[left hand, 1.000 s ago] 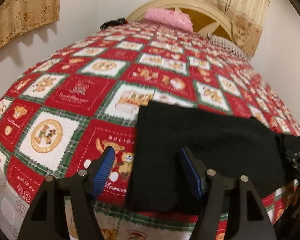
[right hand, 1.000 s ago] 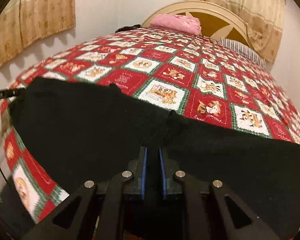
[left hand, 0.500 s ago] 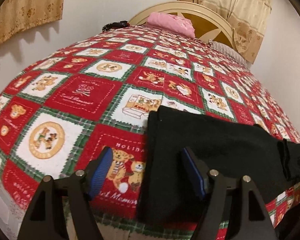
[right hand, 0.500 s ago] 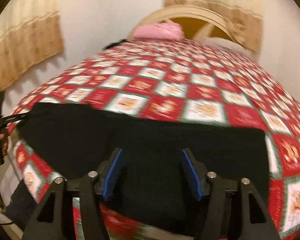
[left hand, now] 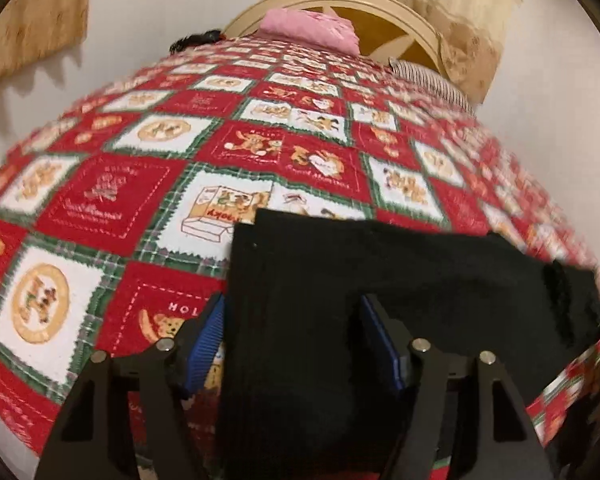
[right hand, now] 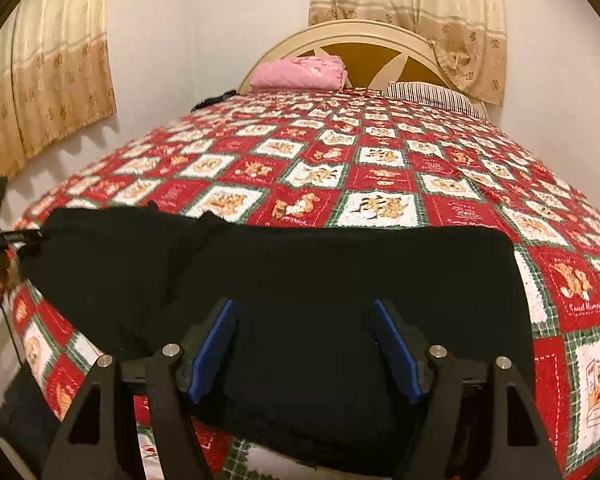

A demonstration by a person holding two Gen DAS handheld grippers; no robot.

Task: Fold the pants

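Pants [right hand: 300,280], black, flat on quilt [right hand: 380,184]; L gripper [left hand: 296,344] & R gripper [right hand: 304,344] jaws apart above fabric.

The bed's quilt [right hand: 380,168] (red, teddy-bear squares) carries black pants [right hand: 300,272] beneath the right gripper [right hand: 304,344]; pink pillow [right hand: 298,74] far ahead.
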